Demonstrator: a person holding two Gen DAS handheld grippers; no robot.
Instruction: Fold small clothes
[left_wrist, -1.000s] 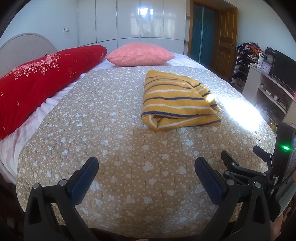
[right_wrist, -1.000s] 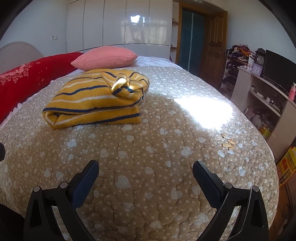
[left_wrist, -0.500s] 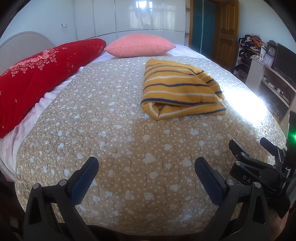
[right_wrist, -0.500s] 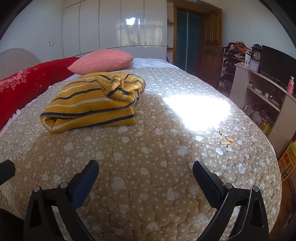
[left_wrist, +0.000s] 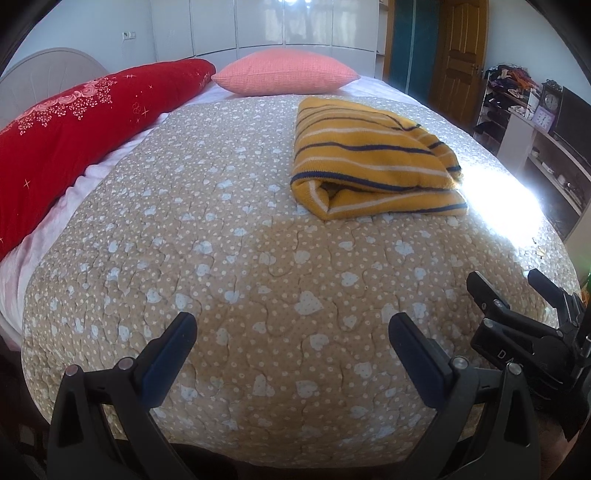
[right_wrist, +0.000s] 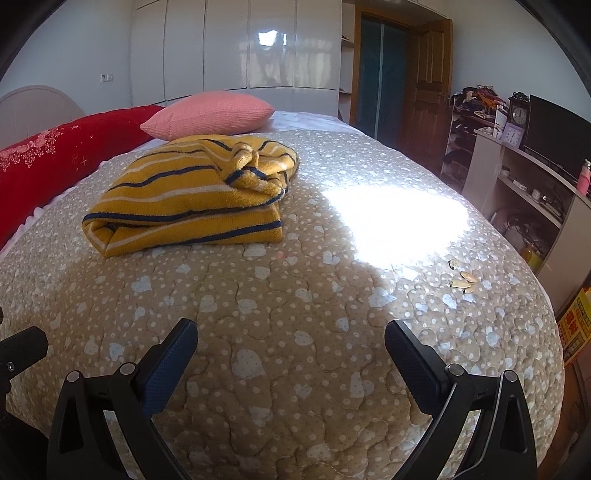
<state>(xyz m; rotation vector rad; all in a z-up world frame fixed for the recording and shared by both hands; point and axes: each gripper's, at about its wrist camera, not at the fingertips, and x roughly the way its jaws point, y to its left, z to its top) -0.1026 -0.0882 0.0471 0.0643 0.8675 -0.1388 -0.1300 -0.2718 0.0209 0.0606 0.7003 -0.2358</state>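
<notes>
The folded yellow striped sweater (left_wrist: 373, 166) lies on the quilted bedspread (left_wrist: 240, 240), well beyond both grippers. Only the right wrist view shows its bunched sleeve on top. Left gripper (left_wrist: 291, 347) and right gripper (right_wrist: 290, 350) hover wide apart, empty.

Fuzzy knitted sweater (right_wrist: 192, 206) on a quilted matt cloth bedspread (right_wrist: 295, 332) — glossy white wardrobe (right_wrist: 236, 48), varnished wooden door (right_wrist: 432, 74).

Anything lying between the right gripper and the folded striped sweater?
Nothing: in the right wrist view only bare quilt separates the right gripper from the striped sweater.
</notes>
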